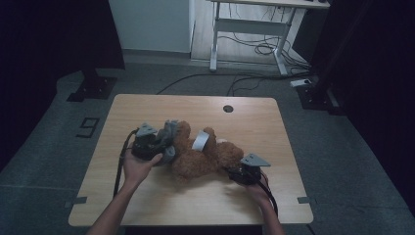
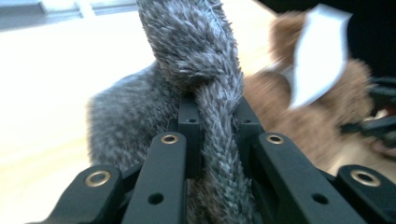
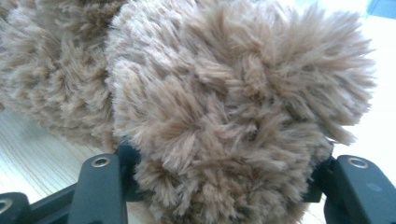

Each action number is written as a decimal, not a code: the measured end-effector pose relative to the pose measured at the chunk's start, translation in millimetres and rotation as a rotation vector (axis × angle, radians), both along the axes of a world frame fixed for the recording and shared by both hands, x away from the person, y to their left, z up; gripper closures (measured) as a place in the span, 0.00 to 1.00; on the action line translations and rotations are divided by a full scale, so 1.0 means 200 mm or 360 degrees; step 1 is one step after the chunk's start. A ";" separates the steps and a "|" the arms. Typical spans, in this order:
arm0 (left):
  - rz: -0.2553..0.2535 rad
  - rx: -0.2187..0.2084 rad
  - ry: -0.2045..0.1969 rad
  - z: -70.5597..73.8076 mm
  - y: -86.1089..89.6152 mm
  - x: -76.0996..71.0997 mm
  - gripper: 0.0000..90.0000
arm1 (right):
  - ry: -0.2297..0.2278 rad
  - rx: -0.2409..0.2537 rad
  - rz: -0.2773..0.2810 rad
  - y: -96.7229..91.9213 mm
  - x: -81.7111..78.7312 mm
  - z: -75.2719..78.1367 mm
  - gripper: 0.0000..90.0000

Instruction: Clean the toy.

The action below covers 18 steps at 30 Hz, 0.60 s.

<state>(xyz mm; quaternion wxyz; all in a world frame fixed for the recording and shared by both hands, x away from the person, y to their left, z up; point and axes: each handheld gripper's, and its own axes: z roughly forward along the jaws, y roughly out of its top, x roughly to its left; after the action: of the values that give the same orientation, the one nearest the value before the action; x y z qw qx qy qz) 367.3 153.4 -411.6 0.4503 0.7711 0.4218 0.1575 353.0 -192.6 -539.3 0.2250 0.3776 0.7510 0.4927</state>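
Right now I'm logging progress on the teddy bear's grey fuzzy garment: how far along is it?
Both grips look set: the left gripper pinches the grey garment, and the right gripper clamps a limb of the brown teddy bear. The garment is bunched by the bear's head. It has yet to be worked fully on or off.

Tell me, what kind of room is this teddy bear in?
Probably a lab or recording studio, not a playroom. The light wooden table stands alone on grey carpet, black curtains hang around it, and loose black cables trail under a white metal-framed desk behind.
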 end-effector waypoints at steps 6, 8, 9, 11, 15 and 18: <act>-0.0060 0.0163 0.0052 0.00 -0.26 0.14 0.87 | 0.0002 -0.0003 0.0005 0.00 0.00 0.00 0.42; -0.0061 0.0191 0.0094 -0.04 -0.30 0.19 0.87 | -0.0002 0.0002 0.0003 0.00 0.00 0.00 0.42; -0.0067 0.0194 0.0117 -0.06 -0.31 0.20 0.87 | -0.0004 0.0005 0.0003 0.00 0.00 0.00 0.42; -0.0088 0.0207 0.0160 -0.09 -0.32 0.21 0.87 | -0.0004 -0.0001 0.0009 0.00 0.00 0.00 0.41; -0.0094 0.0183 0.0200 -0.14 -0.26 0.19 0.87 | -0.0013 -0.0008 0.0034 -0.01 0.00 0.02 0.33; -0.0096 0.0132 0.0195 -0.18 -0.22 0.14 0.87 | 0.0026 0.0065 0.0062 -0.02 -0.01 0.04 0.25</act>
<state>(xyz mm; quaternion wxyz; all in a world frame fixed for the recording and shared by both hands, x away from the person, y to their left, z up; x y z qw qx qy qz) 395.9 109.2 -448.1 0.3958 0.8097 0.4182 0.1136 350.2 -197.0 -531.6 0.2014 0.3715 0.7498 0.5091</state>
